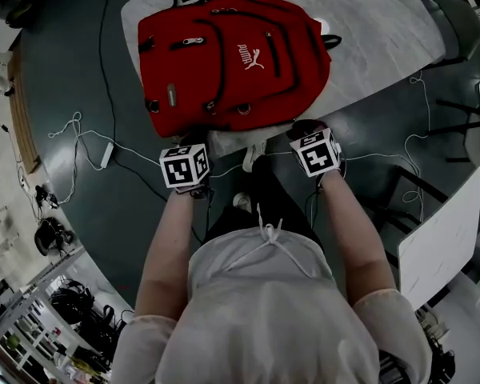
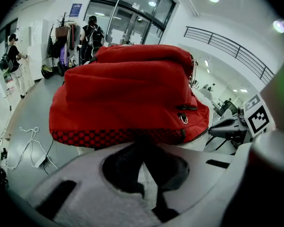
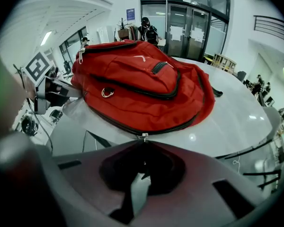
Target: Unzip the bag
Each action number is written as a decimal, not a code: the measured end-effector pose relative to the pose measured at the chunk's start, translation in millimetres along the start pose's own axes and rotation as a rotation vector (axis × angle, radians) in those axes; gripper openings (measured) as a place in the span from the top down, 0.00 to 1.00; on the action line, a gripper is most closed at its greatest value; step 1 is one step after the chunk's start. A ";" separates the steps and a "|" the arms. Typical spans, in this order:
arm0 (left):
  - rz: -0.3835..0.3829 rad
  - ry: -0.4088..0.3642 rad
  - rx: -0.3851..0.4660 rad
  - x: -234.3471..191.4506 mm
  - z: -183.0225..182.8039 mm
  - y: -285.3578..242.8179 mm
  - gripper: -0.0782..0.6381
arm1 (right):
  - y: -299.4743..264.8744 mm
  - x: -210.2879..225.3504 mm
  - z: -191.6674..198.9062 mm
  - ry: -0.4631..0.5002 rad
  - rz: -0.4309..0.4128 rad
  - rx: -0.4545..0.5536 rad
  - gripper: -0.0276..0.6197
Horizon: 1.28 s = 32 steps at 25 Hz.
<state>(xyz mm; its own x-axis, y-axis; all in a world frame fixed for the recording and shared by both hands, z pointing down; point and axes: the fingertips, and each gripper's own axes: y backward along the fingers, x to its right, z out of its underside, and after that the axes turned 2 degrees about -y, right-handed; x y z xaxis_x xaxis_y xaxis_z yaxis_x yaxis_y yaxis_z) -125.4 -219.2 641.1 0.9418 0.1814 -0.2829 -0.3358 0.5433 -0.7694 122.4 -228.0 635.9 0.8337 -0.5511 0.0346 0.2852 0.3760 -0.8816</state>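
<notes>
A red backpack (image 1: 232, 54) lies flat on a white table (image 1: 368, 30), its front pockets facing up and all its zips closed. My left gripper (image 1: 194, 141) is at the bag's near edge. In the left gripper view its jaws meet on the bag's checkered bottom edge (image 2: 118, 137), so the left gripper (image 2: 142, 140) is shut on it. My right gripper (image 1: 306, 128) is at the bag's near right corner. In the right gripper view the right gripper (image 3: 142, 140) is shut on the small metal zipper pull (image 3: 142, 136) of the main black zip, with the backpack (image 3: 146, 89) beyond.
White cables and a power strip (image 1: 106, 154) lie on the dark floor at left. Chairs (image 1: 456, 22) stand by the table's right end, and a white panel (image 1: 444, 230) sits low at right. People (image 2: 92, 32) stand far off near glass doors.
</notes>
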 end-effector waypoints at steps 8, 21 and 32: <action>-0.029 -0.063 -0.004 -0.1 1.6 2.5 0.87 | 3.9 36.9 2.9 -0.011 0.059 -0.011 0.91; -0.044 -0.128 -0.002 2.2 0.8 -0.2 0.87 | 2.4 90.0 -6.1 0.033 0.149 -0.041 0.91; -0.052 -0.136 0.001 1.9 1.0 -1.1 0.86 | 2.6 90.9 -6.9 -0.012 0.216 0.002 0.91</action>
<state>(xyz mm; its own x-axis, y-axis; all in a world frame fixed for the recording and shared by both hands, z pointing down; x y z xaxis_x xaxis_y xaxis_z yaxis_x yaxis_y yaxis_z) -123.3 -218.7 642.0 0.9513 0.2620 -0.1623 -0.2862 0.5558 -0.7805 195.6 -282.2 633.5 0.8811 -0.4487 -0.1493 0.1003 0.4859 -0.8682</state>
